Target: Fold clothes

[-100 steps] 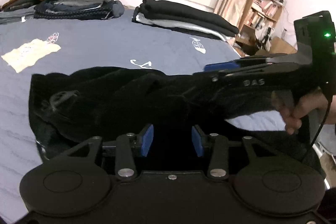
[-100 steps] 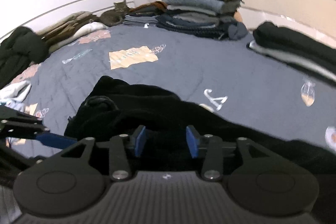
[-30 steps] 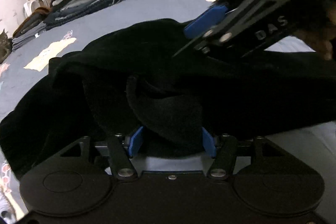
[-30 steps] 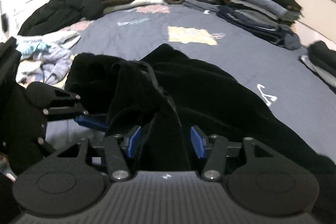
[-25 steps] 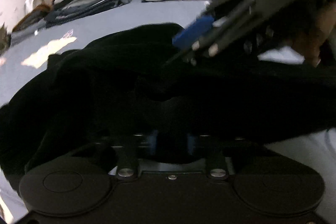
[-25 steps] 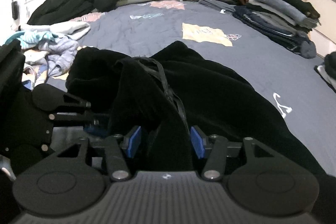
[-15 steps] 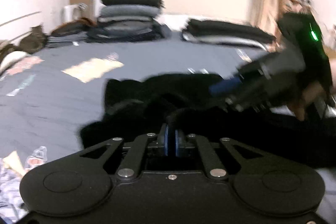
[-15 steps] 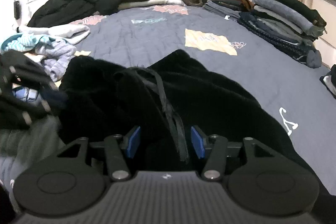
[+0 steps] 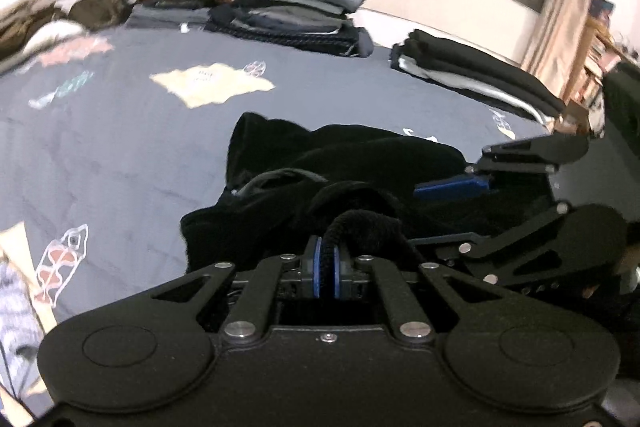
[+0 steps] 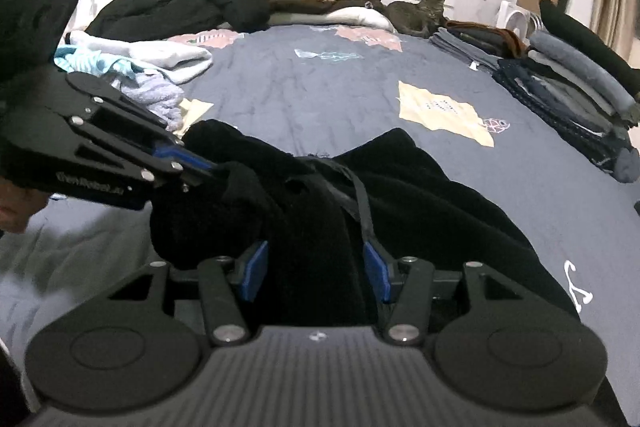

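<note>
Black garment [image 9: 360, 163] bunched on the blue bed [image 9: 120, 147], gripped on one side.
Left wrist view: the left tool [image 9: 327, 267] is pinched narrow on a fold of the cloth. Right wrist view: the right tool [image 10: 314, 269] stands wide, cloth lying between its pads [image 10: 252, 271], seemingly unclamped.

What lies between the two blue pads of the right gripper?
In the right wrist view, a bunched fold of the black garment with its dark strap fills the gap of the open right gripper.
</note>
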Available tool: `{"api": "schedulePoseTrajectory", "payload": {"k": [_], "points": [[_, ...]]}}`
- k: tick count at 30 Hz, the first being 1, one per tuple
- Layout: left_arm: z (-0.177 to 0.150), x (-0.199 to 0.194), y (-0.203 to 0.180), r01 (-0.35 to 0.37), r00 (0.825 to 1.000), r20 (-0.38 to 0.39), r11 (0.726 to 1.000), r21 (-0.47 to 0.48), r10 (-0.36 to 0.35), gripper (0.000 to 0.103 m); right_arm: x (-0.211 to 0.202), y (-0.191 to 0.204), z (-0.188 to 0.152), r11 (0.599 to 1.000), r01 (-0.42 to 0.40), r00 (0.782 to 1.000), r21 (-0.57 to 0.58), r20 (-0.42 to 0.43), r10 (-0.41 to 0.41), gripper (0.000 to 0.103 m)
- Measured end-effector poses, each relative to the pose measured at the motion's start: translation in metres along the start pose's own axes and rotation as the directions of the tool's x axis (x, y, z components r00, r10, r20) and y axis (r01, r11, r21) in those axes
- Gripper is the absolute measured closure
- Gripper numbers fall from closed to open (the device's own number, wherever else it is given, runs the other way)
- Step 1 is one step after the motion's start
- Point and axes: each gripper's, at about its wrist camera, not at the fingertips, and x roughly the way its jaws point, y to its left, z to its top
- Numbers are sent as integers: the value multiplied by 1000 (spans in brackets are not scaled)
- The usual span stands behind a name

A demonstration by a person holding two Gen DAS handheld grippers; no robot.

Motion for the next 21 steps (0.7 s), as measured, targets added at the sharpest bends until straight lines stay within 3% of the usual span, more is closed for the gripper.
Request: {"api": "schedulePoseTrajectory", "payload": {"k": [2,3,4,8,10,13,21], "points": [[0,-1,5,2,1000,-6,1000,-30,-2,96,3,4,-1,999,11,1000,-31,8,-11,67],[0,0,6,1,1000,-15,999,-41,-2,96,4,7,-2,998,16,1000,-58,6,-15,86],[1,2,7,0,1000,-24,999,-52,-2,95,5,10,-3,996,20,1000,-85,5,-20,89],[1,4,10,-1,999,-54,995,-98,-4,86,12,8,-5,994,26,999,-109,-35,-30,91],[1,-8,10,-5,999,-39,995,-98,1,83,14,-1,-6,998,32,998,-57,-49,-35,91],[-1,-32,5,-38,999,-20,997,-74,36,71,13,-15,-9,999,32,998,28,-52,-30,91],[-22,-21,-23,-15,995,-100,1000,-24,13,60,14,-30,-12,984,20,999,176,-50,-11,91]]}}
